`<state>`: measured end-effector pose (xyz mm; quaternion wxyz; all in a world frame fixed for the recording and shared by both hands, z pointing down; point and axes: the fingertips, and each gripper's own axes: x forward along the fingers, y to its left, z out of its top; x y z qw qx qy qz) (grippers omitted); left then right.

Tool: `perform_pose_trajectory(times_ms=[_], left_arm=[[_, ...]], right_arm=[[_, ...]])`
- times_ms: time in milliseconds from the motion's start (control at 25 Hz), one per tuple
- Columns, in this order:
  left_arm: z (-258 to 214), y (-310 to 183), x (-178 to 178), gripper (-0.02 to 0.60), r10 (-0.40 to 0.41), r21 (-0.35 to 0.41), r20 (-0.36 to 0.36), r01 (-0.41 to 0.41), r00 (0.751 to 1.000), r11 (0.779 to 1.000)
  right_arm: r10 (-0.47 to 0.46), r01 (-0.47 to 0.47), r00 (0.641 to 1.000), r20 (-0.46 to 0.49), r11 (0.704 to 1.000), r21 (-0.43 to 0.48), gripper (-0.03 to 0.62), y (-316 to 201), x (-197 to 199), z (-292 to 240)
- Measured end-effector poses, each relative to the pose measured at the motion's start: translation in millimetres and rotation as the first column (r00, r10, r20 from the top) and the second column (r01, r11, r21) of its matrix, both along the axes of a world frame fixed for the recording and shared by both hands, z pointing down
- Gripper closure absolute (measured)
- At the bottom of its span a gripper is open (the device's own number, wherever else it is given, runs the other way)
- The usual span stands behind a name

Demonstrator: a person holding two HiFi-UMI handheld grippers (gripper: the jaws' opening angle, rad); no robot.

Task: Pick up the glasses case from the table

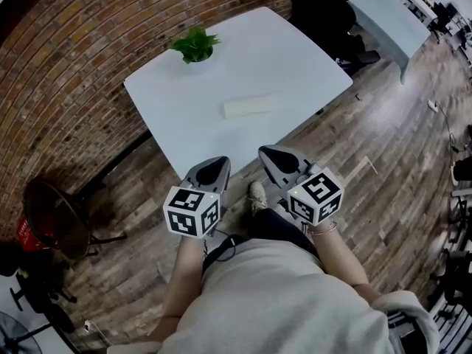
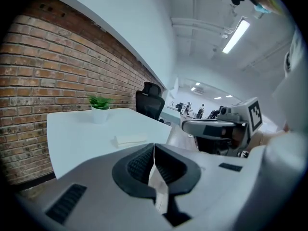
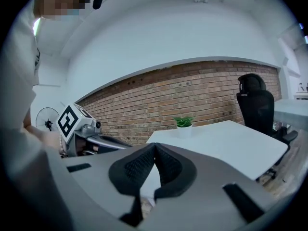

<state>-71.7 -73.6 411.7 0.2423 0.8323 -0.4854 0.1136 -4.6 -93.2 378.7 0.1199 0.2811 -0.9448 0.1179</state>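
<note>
A pale, flat glasses case (image 1: 248, 107) lies near the middle of the white table (image 1: 184, 116); in the left gripper view the glasses case (image 2: 130, 139) shows beyond the jaws. My left gripper (image 1: 216, 161) hangs short of the table's near edge, shut with nothing in it. The right gripper (image 1: 267, 152) is beside it, also shut and empty, and points at the table. Both are well short of the case. In the left gripper view the left gripper (image 2: 153, 146) has its pads together; the right gripper (image 3: 154, 146) looks the same in its own view, where the case is hidden.
A small potted plant (image 1: 194, 48) stands at the table's far left corner. A black office chair (image 1: 324, 13) sits behind the table, and a brick wall (image 1: 81, 50) runs along its left side. Wooden floor (image 1: 383, 168) surrounds the table; a dark stool (image 1: 55, 212) stands at left.
</note>
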Motion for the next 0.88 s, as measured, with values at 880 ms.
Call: perform_pose_trajectory(times_ms=[880], left_arm=[[29,-128,-6,0.574,-0.260,-0.101,0.019,0.260,0.966,0.960]], right_arm=[[-0.268,0.265,0.960,-0.083,0.963,-0.043,0.594,-153,0,35]])
